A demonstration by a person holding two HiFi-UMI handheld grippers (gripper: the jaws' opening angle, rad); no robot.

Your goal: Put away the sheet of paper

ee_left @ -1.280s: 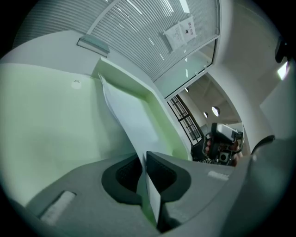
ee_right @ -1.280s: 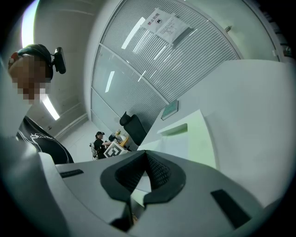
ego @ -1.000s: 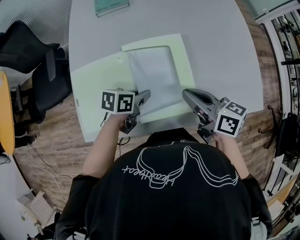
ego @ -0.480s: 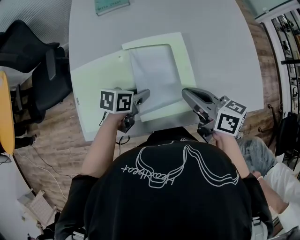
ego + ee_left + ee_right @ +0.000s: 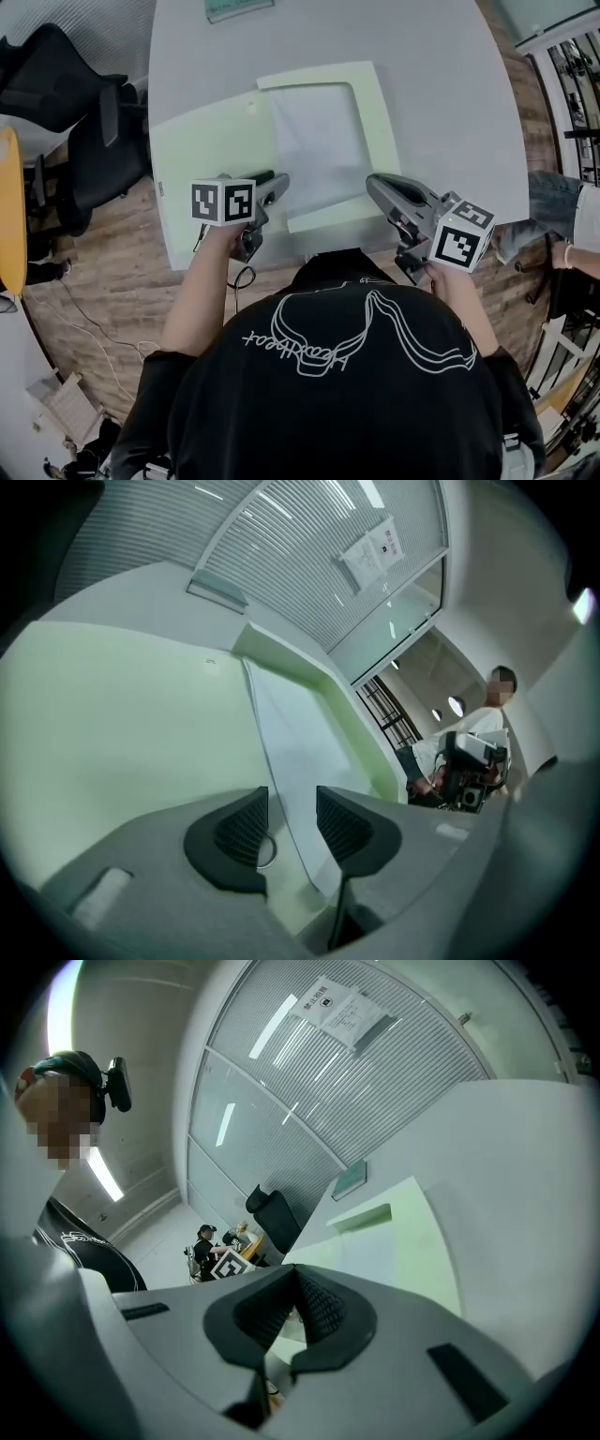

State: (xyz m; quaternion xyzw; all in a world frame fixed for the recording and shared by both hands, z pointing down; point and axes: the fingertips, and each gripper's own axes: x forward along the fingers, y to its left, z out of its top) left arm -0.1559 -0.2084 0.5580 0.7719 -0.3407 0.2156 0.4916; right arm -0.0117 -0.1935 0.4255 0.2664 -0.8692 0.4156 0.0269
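Observation:
A pale green folder (image 5: 206,159) lies open on the grey table (image 5: 441,94), with a white sheet of paper (image 5: 319,141) on its right half. My left gripper (image 5: 270,187) hovers at the sheet's near left corner. Its jaws have just been opening and now stand open. In the left gripper view the sheet (image 5: 291,733) shows its edge through the gap of the left gripper (image 5: 292,822), and the pads do not press on it. My right gripper (image 5: 375,187) hangs shut by the folder's near right corner, its pads (image 5: 319,1307) together with nothing in them.
A teal book (image 5: 239,7) lies at the table's far edge. A black office chair (image 5: 66,103) stands left of the table. Another person's leg and hand (image 5: 562,216) show at the right, off the table. The table's near edge runs just below both grippers.
The left gripper's jaws have opened and let go of the sheet's corner, and the gripper has shifted left. The right gripper has kept still. A person has come in at the right.

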